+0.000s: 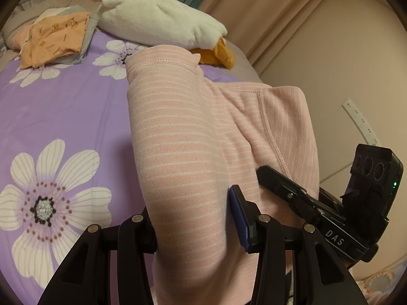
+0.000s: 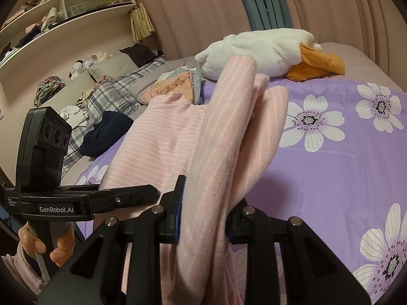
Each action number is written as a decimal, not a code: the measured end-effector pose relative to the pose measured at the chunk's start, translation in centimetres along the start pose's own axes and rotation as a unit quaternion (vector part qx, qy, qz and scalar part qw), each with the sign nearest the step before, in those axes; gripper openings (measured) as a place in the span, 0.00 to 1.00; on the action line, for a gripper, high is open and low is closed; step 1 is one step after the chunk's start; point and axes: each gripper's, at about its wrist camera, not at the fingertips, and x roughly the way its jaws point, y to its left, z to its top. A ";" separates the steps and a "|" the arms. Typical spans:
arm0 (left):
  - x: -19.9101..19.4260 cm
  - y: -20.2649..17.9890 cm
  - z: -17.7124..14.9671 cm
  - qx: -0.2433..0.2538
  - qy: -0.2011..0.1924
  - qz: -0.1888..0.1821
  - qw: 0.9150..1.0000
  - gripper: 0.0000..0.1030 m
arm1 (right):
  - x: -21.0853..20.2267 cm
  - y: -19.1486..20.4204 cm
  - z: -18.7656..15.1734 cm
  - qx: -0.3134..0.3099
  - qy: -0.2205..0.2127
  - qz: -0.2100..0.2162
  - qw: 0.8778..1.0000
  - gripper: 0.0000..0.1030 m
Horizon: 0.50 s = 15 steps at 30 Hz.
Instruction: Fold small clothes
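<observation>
Two tongs grip one pink striped garment [image 1: 193,137] at its near edge, over the purple flowered bedspread [image 1: 63,117]. The left tongs [image 1: 195,218] are clamped on a thick bunch of it at the bottom centre of their view; the right tongs [image 2: 203,211] pinch a folded layer that rises toward the upper middle of theirs. The garment's long axis runs away from both tongs toward the white plush duck [image 1: 162,23], so I judge the fold will carry forward along it. Folded orange clothes [image 1: 56,38] lie upper left.
</observation>
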 end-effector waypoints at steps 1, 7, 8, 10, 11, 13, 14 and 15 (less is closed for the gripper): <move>0.2 0.0 0.1 -0.001 0.001 0.000 1.000 0.43 | 0.1 -0.1 0.0 0.001 0.001 -0.001 1.000 0.26; 0.9 -0.4 0.3 -0.004 0.011 0.004 1.000 0.43 | 1.5 -0.8 0.3 0.005 0.007 -0.007 1.000 0.26; 1.0 -0.3 0.4 -0.005 0.012 0.005 1.000 0.43 | 1.7 -1.0 0.4 0.005 0.008 -0.008 1.000 0.26; 1.3 -0.2 0.6 -0.005 0.016 0.006 1.000 0.43 | 2.1 -1.3 0.5 0.007 0.010 -0.008 1.000 0.26; 1.5 -0.2 0.7 -0.005 0.018 0.006 1.000 0.43 | 2.2 -1.4 0.5 0.008 0.011 -0.009 1.000 0.26; 1.9 -0.2 0.8 -0.006 0.021 0.007 1.000 0.43 | 2.6 -1.7 0.5 0.010 0.012 -0.010 1.000 0.26; 1.8 -0.4 0.7 -0.007 0.022 0.008 1.000 0.43 | 2.8 -1.8 0.5 0.011 0.013 -0.010 1.000 0.26; 1.9 -0.5 0.7 -0.007 0.023 0.008 1.000 0.43 | 3.0 -2.0 0.5 0.012 0.014 -0.011 1.000 0.26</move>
